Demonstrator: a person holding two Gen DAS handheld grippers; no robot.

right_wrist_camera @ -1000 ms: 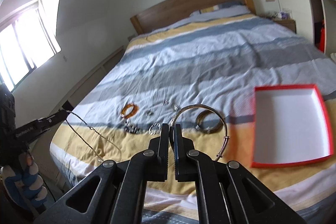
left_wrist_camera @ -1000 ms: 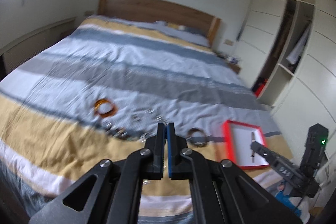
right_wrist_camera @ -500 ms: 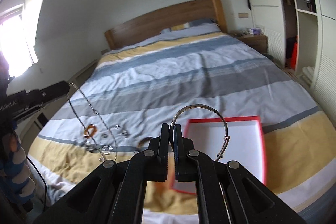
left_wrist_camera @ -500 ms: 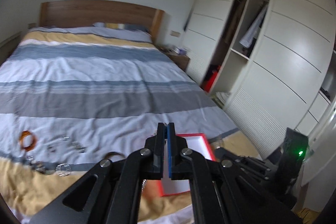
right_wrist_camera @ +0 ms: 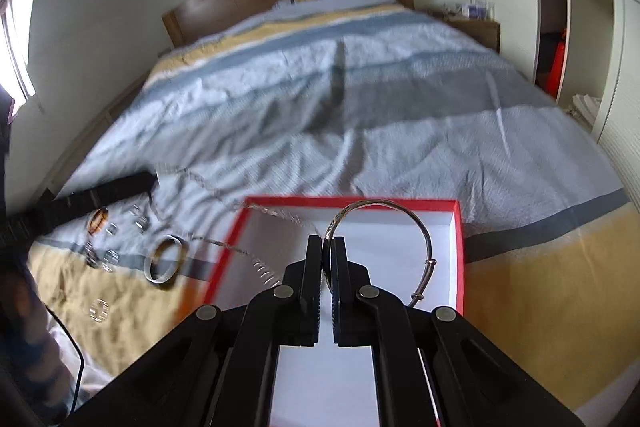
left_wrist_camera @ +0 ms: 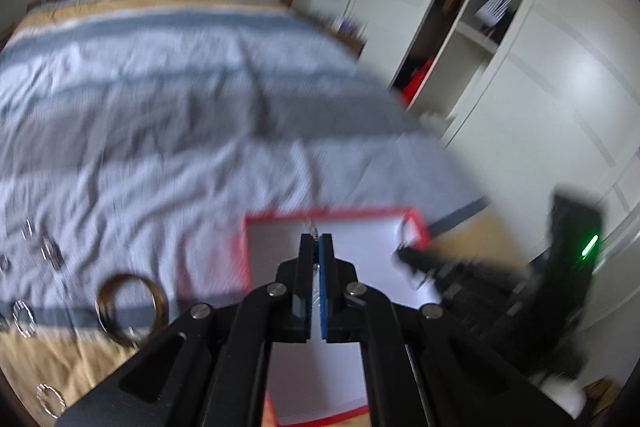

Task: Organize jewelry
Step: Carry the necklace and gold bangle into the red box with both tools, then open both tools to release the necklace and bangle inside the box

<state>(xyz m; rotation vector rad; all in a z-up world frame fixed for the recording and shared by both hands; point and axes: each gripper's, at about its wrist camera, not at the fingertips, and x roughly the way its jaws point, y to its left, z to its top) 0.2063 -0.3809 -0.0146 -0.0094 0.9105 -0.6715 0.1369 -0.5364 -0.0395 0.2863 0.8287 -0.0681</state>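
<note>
A red box with a white inside (right_wrist_camera: 360,203) (left_wrist_camera: 320,213) lies on the striped bedspread. My right gripper (right_wrist_camera: 327,241) is shut on a thin silver bangle (right_wrist_camera: 416,217), which stands up over the box. My left gripper (left_wrist_camera: 316,239) is shut on a fine silver chain (right_wrist_camera: 240,249). In the right wrist view the left gripper (right_wrist_camera: 152,183) comes in from the left, and the chain trails from it down across the box's left rim. In the blurred left wrist view only a bit of chain shows at the tips, and the right gripper (left_wrist_camera: 404,255) sits at the box's right corner.
Left of the box lie a wide brown-gold bangle (right_wrist_camera: 166,263) (left_wrist_camera: 130,307), an amber bangle (right_wrist_camera: 98,221) and several small rings. A wardrobe (left_wrist_camera: 520,47) stands to the right of the bed. A sleeve and a cable (right_wrist_camera: 60,323) show at the lower left.
Both grippers have swung right and down from above the jewelry pile to above the red box, carrying the chain and the silver bangle. The box is now close under both.
</note>
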